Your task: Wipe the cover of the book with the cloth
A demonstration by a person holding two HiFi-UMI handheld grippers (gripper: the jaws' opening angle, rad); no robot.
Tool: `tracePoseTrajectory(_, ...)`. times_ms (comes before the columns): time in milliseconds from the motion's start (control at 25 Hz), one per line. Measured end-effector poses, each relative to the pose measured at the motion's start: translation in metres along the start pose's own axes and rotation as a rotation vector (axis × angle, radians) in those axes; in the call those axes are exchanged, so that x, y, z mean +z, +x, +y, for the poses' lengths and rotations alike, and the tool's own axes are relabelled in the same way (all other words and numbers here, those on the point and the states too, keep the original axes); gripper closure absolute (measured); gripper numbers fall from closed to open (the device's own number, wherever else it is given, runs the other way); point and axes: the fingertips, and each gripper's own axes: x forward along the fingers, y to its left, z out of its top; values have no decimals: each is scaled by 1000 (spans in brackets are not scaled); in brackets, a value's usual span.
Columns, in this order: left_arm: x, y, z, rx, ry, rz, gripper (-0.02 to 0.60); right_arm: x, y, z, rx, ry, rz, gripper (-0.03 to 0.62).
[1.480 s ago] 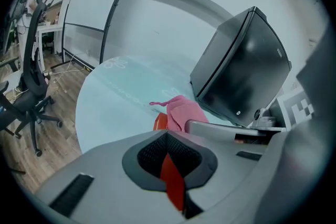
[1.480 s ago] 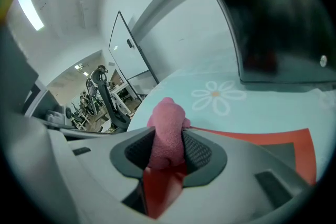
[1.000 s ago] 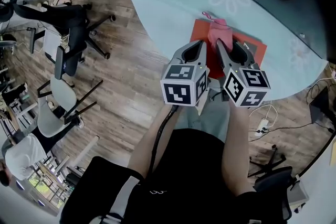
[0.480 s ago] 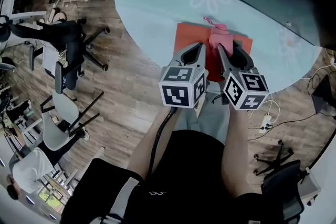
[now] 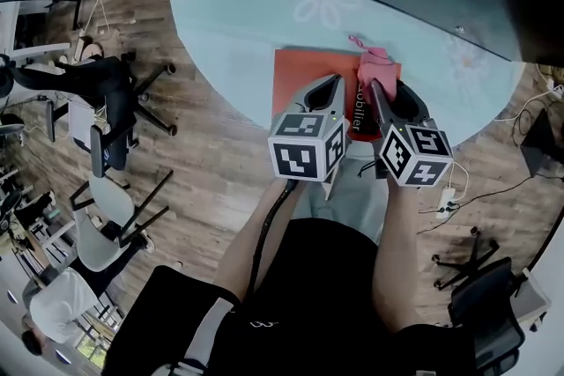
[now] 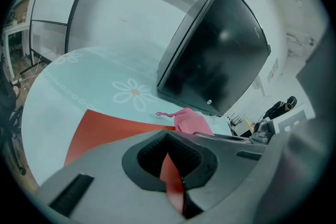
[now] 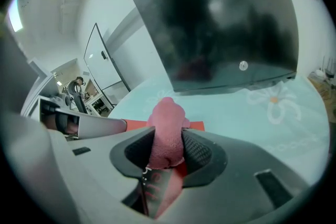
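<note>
Change: the pink cloth [image 5: 375, 64] has slid from mid far edge of the red book [image 5: 300, 82] to its far right corner.
Right gripper [image 5: 377, 86]: clenched on the cloth.
Left gripper [image 5: 332, 84]: closed, empty, over the cover.
Book: unmoved at the table's [image 5: 238, 22] near edge.
Meaning: I judge one stroke finished.

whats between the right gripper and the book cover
The pink cloth, clamped in the right gripper and resting on the red book; the right gripper view shows it.
</note>
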Motion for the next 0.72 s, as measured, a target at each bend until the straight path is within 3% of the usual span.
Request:
tracePoseTrajectory(280, 3, 2, -13, -30, 1, -9, 569, 1, -12, -25, -60, 0, 3, 444)
tracePoseTrajectory(520, 1, -14, 5, 0, -43, -33, 569, 7, -17, -27, -120, -31, 32, 444)
tracePoseTrajectory(720, 5, -36, 34, 56, -100, -87, 569, 34, -8, 21, -5, -97, -36, 444)
